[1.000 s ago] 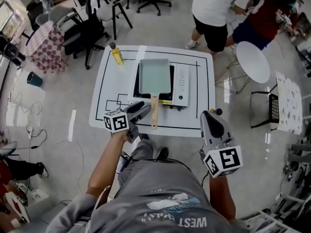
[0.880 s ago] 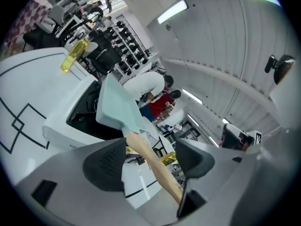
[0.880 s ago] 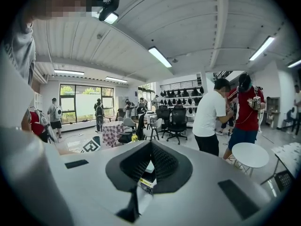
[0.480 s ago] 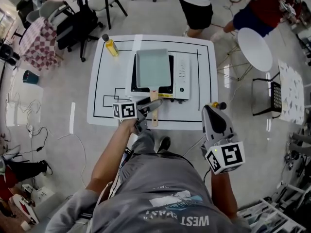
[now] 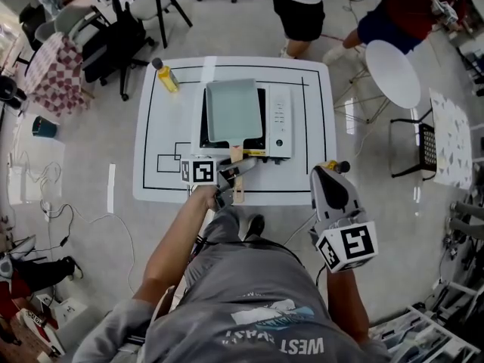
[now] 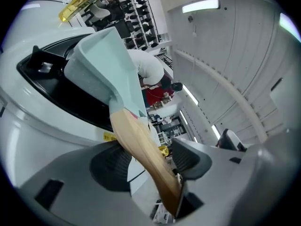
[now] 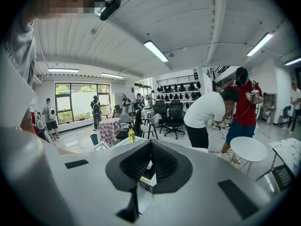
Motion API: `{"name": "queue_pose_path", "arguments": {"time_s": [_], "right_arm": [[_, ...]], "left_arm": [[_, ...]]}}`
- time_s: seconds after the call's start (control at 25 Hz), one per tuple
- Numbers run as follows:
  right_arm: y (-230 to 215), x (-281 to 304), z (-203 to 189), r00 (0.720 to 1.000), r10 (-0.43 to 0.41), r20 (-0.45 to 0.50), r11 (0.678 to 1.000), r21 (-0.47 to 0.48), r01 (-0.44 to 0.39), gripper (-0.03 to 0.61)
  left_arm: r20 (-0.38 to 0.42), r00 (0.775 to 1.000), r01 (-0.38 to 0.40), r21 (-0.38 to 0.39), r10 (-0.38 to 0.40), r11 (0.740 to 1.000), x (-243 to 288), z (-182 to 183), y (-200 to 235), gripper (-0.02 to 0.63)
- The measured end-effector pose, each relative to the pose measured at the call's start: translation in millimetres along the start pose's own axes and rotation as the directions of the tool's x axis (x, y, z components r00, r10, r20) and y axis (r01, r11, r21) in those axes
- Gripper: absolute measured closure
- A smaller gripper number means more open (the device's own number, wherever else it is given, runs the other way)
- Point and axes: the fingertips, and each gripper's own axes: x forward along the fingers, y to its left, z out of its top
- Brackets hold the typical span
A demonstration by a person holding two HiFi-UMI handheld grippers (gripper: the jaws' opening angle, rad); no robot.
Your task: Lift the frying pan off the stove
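A pale green rectangular frying pan [image 5: 234, 110] sits on the portable stove [image 5: 280, 123] on the white table [image 5: 162, 127]; its wooden handle [image 5: 239, 195] points toward me. My left gripper [image 5: 240, 171] is at that handle. In the left gripper view the handle [image 6: 141, 145] runs between the two pads of the left gripper [image 6: 150, 160], whose jaws have just been closing; a gap still shows beside the right-hand pad. The pan [image 6: 106, 65] rests on the burner. My right gripper [image 5: 330, 174] hangs off the table's near right corner, its pads together in the right gripper view [image 7: 150, 161], holding nothing.
A yellow oil bottle [image 5: 166, 76] stands at the table's far left. Office chairs [image 5: 128, 29] and a checkered chair [image 5: 57, 74] are beyond on the left. Two people [image 5: 318, 6] and a round white table [image 5: 393, 74] are at the far right.
My left gripper has moved forward and to the right onto the pan handle, which now lies between its jaws. The right gripper has barely shifted. The pan stays on the stove.
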Motion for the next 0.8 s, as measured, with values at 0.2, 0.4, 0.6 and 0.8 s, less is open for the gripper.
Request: {"name": "queue_pose_path", "arguments": {"time_s": [0.2, 0.4, 0.6, 0.8], "right_arm": [[-2, 0, 1, 1.0, 0.008, 0.007, 1.0, -0.008, -0.008, 0.566], [-3, -1, 2, 1.0, 0.007, 0.011, 1.0, -0.001, -0.007, 0.568], [-6, -3, 5, 1.0, 0.015, 0.024, 1.0, -0.008, -0.015, 0.567], [-12, -8, 12, 0.999, 0.015, 0.041, 1.0, -0.01, -0.015, 0.568]], "left_arm": [[-0.045, 0.998, -0.042, 0.028, 0.043, 0.999, 1, -3, -2, 0.397], [-0.048, 0.998, -0.028, 0.006, 0.028, 1.0, -5, -3, -12, 0.399], [-0.049, 0.998, -0.036, 0.026, 0.038, 0.999, -7, -4, -24, 0.399], [-0.046, 0.998, -0.043, 0.073, 0.046, 0.996, -12, 2, -46, 0.399]]}}
